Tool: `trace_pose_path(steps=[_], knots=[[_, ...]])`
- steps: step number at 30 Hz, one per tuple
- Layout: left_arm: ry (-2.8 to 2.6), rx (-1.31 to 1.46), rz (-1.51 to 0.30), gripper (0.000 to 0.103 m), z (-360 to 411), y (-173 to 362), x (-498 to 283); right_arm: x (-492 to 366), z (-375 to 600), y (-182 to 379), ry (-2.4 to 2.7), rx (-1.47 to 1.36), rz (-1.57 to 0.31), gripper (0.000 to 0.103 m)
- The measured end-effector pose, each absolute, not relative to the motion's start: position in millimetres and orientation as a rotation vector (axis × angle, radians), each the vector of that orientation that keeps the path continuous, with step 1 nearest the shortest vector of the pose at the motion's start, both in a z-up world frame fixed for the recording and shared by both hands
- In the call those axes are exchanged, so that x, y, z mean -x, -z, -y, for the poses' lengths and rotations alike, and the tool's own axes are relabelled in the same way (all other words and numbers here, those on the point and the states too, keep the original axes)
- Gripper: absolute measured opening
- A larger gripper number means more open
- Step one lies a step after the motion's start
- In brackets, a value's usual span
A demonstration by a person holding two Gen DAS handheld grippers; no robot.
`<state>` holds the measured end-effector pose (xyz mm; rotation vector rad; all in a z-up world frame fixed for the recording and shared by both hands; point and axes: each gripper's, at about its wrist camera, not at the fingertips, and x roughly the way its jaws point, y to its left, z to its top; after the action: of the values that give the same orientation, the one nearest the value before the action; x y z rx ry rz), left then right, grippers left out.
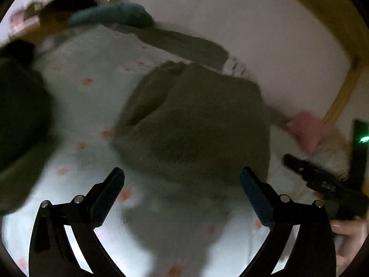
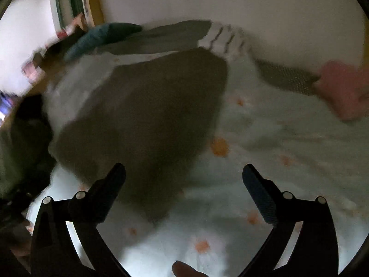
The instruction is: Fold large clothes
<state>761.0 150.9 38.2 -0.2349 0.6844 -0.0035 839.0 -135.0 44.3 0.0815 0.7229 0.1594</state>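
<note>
An olive-brown knitted garment (image 1: 196, 120) lies bunched on a white bed sheet (image 1: 76, 106) with orange flowers. One sleeve with a white striped cuff (image 1: 234, 65) stretches to the far side. My left gripper (image 1: 182, 196) is open and empty just in front of the garment's near edge. In the right wrist view the same garment (image 2: 150, 106) lies left of centre, its cuff (image 2: 222, 38) at the far edge. My right gripper (image 2: 184, 194) is open and empty, its left finger over the garment's near edge. Both views are blurred.
A teal cloth (image 1: 113, 13) lies at the bed's far end, a pink cloth (image 1: 306, 129) at the right. A dark green garment (image 1: 18, 120) is at the left. A wooden frame (image 1: 341, 92) borders a white wall. The right gripper's body (image 1: 322, 182) shows at the right.
</note>
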Motion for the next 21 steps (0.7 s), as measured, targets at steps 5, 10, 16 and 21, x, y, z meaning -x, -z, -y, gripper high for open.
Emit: trace_pose_path(steps=[5,10,16,21], knots=[[-0.036,0.233,-0.768,0.098,-155,-31,-702,-748,129,-49,-0.134,-0.082,-0.714,0.1],[-0.062,0.19,-0.797,0.098,-158,-21,-654,-676,127,-38,-0.138,-0.1,-0.752,0.1],[-0.008,0.173,-0.778,0.098,-150,-12,-598,-619,123,-38,-0.119,-0.128,-0.766,0.1],[-0.006,0.156,-0.767,0.098,-146,-8,-560,-583,120,-37,-0.088,-0.111,-0.765,0.1]])
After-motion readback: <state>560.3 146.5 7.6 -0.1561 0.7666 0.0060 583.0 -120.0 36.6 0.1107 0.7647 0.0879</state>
